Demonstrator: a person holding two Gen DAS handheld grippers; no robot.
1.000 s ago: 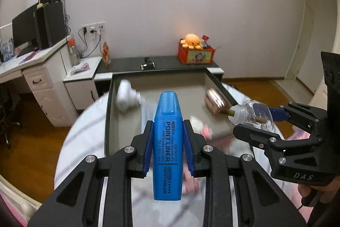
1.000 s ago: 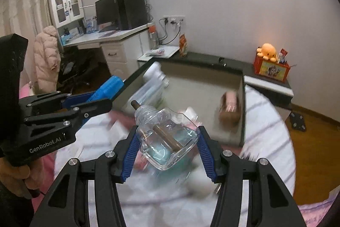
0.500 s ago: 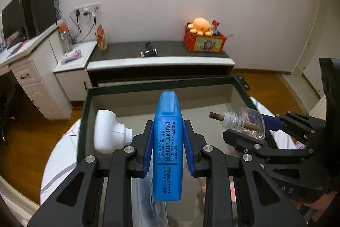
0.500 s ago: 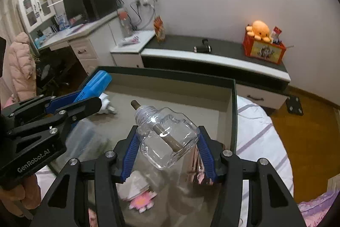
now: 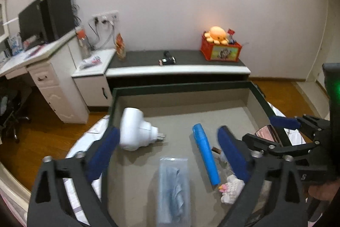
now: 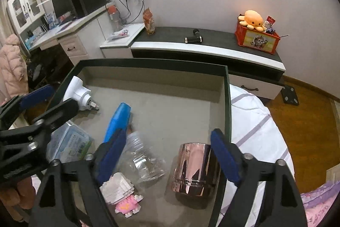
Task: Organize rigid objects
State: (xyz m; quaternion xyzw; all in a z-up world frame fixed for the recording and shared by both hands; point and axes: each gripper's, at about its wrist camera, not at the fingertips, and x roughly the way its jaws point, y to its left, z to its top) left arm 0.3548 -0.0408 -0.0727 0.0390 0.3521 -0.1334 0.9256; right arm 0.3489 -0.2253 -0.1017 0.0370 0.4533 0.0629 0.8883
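Both grippers, left (image 5: 167, 150) and right (image 6: 167, 154), have just been opening, releasing marker (image 5: 205, 157) and clear bottle (image 6: 141, 157) into the tray (image 6: 226, 103); they should be lifting straight clear, empty.

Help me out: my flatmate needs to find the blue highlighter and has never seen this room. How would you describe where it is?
Look in the dark-rimmed tray with the grey floor, on the bed in front of the low cabinet. Near its middle lies the blue highlighter, between the white plug-in device and the shiny pink cup. It is the only solid blue stick there; the clear bottle beside it is see-through.
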